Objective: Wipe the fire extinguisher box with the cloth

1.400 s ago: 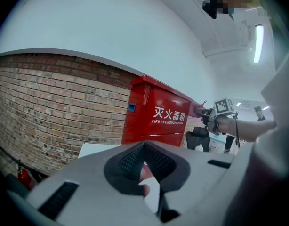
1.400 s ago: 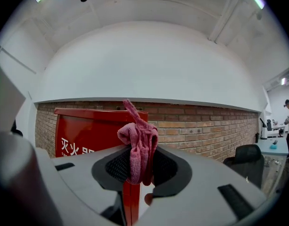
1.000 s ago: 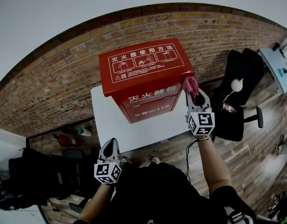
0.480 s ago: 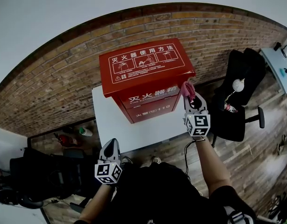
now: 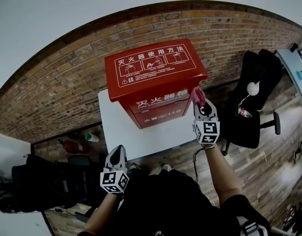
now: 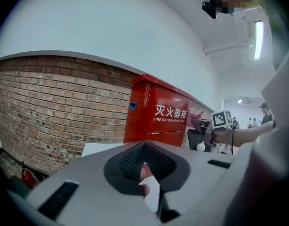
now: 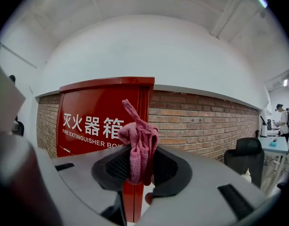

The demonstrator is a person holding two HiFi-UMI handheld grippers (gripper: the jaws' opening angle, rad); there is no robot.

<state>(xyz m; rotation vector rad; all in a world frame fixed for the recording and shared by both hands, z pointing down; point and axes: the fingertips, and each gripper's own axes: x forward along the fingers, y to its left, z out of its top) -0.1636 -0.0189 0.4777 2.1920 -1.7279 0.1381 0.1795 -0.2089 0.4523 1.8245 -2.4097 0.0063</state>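
The red fire extinguisher box [image 5: 153, 82] stands upright on a white table [image 5: 141, 139], with white Chinese lettering on its lid and front. My right gripper [image 5: 202, 107] is shut on a pink cloth [image 5: 199, 96] and holds it at the box's front right corner. In the right gripper view the cloth [image 7: 139, 145] sticks up from between the jaws, with the box [image 7: 95, 117] close behind it at the left. My left gripper [image 5: 116, 157] hangs low before the table's near edge, apart from the box, shut with nothing in it. Its own view shows the box [image 6: 158, 114] ahead.
A brick wall [image 5: 57, 82] runs behind the table. A black office chair [image 5: 254, 97] stands right of the table on the wood floor. A small red extinguisher [image 5: 70, 145] lies on the floor at the left. A desk corner [image 5: 296, 68] shows at far right.
My right gripper with the pink cloth has shifted slightly left, closer against the box's front right corner. The left gripper has stayed in place.
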